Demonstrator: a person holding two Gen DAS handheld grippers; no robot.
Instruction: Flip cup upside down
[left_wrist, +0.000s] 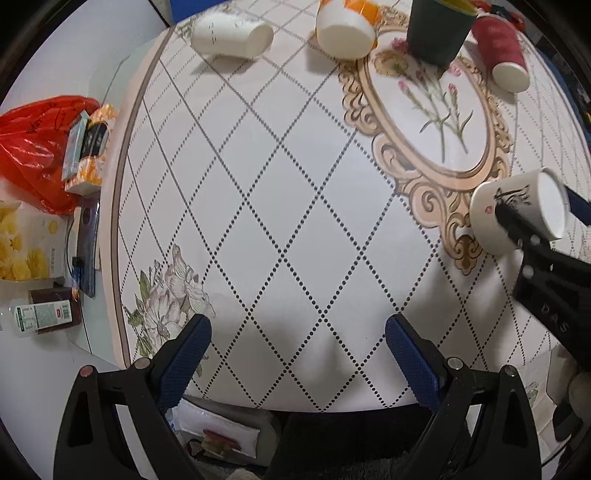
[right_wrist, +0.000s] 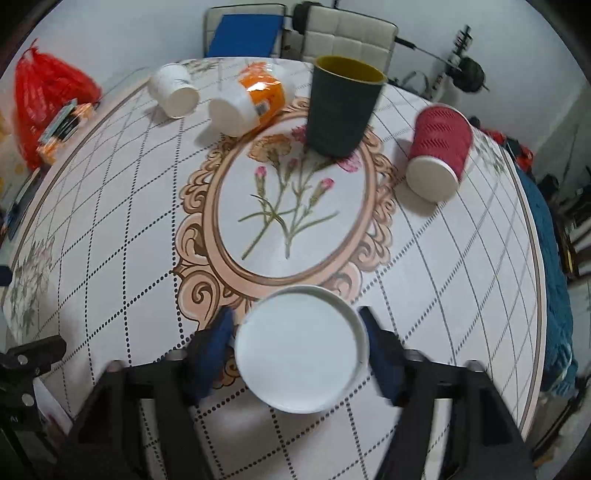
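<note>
The cup (left_wrist: 517, 214) is a white paper one with a dark brush-like drawing and a small red mark on its side wall. It is held off the tabletop (left_wrist: 295, 206), tipped on its side, clamped across the wall between the blue pads of the right tool (right_wrist: 301, 343). In the right wrist view its flat white base (right_wrist: 301, 341) with a raised rim faces the camera, so the mouth points away. It sits over the near edge of the ornate oval frame printed at the tabletop's middle.
</note>
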